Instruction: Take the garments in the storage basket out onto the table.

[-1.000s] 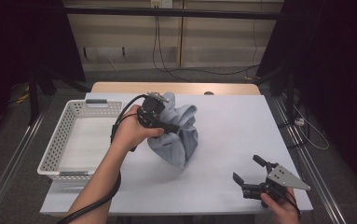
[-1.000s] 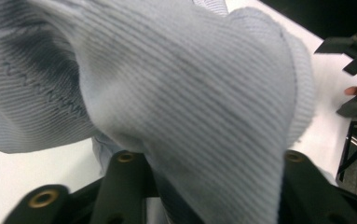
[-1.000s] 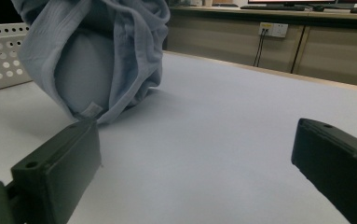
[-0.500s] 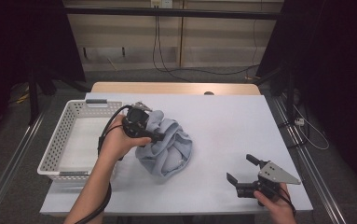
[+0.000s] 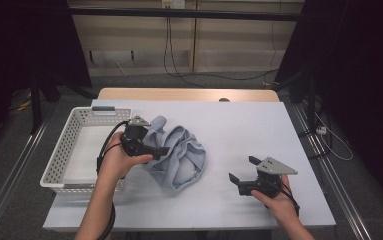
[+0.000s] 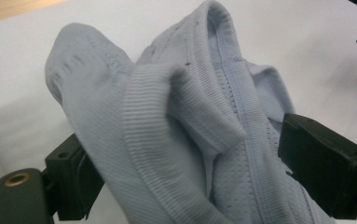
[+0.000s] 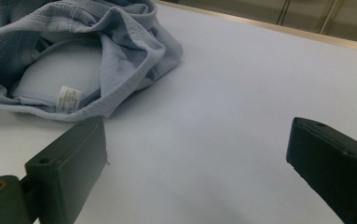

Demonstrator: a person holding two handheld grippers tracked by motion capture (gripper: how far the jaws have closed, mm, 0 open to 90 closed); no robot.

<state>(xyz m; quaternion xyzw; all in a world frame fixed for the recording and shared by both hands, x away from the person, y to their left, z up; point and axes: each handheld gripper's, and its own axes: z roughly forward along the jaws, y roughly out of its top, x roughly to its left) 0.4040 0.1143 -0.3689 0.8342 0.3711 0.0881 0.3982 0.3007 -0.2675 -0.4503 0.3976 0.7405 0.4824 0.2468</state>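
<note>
Left claw [image 5: 163,150] just opening, garment [image 5: 179,155] loose between jaws | right claw [image 5: 240,170] open, apart

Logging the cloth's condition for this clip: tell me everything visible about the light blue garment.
The light blue garment is a soft knit piece, crumpled in a heap on the white table just right of the white basket. It shows ribbed bands, a fine mesh-like weave, stitched seams and a small white label inside. A fold of it lies between the wide jaws of the left hand-held gripper, which have just been opening. The right hand-held gripper stands open, apart from it.
</note>
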